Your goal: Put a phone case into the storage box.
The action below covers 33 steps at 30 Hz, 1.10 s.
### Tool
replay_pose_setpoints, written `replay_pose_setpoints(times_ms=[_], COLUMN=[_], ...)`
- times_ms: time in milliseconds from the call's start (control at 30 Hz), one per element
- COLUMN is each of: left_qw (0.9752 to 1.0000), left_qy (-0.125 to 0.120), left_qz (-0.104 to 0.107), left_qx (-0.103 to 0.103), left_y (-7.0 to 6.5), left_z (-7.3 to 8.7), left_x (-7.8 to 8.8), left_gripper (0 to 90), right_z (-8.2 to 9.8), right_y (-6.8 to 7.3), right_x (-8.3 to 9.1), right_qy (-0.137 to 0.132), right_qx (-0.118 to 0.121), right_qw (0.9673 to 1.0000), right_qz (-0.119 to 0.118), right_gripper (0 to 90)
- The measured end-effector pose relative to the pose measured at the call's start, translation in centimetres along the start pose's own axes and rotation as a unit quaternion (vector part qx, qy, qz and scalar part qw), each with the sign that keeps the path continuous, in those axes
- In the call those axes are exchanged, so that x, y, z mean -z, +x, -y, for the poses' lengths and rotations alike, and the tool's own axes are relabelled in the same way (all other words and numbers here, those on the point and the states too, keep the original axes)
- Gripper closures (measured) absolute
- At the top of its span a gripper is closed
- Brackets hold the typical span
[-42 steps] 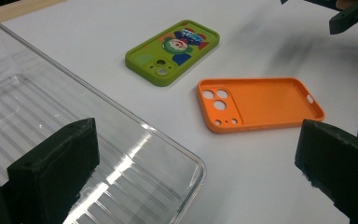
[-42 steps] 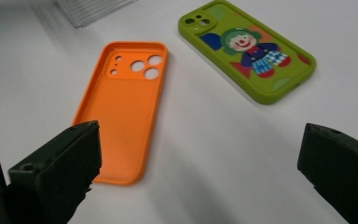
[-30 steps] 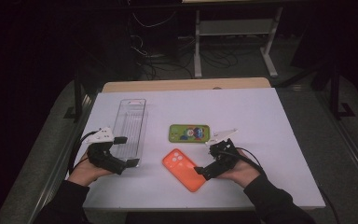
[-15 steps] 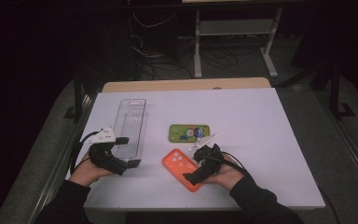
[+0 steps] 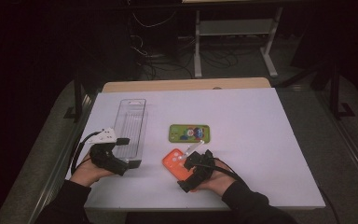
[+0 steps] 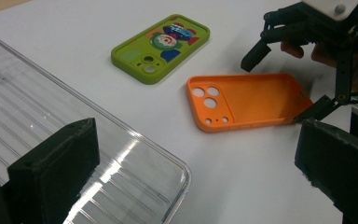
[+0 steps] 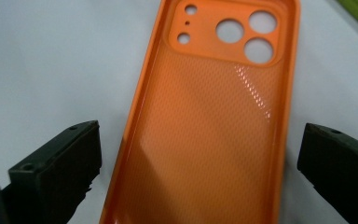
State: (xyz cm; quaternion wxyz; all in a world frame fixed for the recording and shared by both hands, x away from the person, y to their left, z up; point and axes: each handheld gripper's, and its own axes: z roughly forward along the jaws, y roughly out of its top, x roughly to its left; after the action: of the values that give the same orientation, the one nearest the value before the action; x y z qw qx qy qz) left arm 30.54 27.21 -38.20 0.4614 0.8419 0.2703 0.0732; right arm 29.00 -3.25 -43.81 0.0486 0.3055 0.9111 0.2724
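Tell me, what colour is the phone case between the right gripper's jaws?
Orange: the plastic phone case, best in the right gripper view.

A lab or test room: a white-topped table [image 5: 261, 140] stands in a dark space, with loose cables [image 5: 168, 51] on the floor behind it and a metal desk frame [image 5: 233, 42] beyond.

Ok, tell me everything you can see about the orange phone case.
The orange phone case lies flat on the white table, open side up and empty, just nearer the person than the green case. It looks like soft matte plastic with a raised rim and a fine dotted texture inside. A raised block at one end has three large round camera holes and three smaller ones. The right gripper straddles its other end with jaws open on either side, not yet touching it as far as the pictures show.
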Motion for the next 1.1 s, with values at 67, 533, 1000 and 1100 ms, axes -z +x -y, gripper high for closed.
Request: replay_pose_setpoints(times_ms=[67, 533, 1000, 1100], left_qw=[1.0, 1.0, 1.0, 1.0], left_qy=[0.001, 0.003, 0.002, 0.002], left_qz=[0.0, 0.001, 0.001, 0.002], left_qx=[0.004, 0.003, -0.003, -0.001], left_y=[-0.06, -0.13, -0.21, -0.22], left_z=[0.02, 0.0, -0.12, -0.15], left_x=[-0.02, -0.07, -0.09, -0.09], left_gripper=[0.0, 0.0, 0.0, 0.0], right_z=[0.06, 0.28, 0.12, 0.14], right_y=[0.18, 0.49, 0.44, 0.19], right_x=[-0.25, 0.02, 0.15, 0.22], right_qy=[0.008, 0.014, 0.019, 0.017], right_qx=[0.002, -0.007, -0.018, -0.012], right_qw=[0.9999, 0.9996, 0.9993, 0.9995], right_qz=[0.009, 0.026, 0.028, 0.022], right_gripper=[0.0, 11.7, 15.4, 15.5])
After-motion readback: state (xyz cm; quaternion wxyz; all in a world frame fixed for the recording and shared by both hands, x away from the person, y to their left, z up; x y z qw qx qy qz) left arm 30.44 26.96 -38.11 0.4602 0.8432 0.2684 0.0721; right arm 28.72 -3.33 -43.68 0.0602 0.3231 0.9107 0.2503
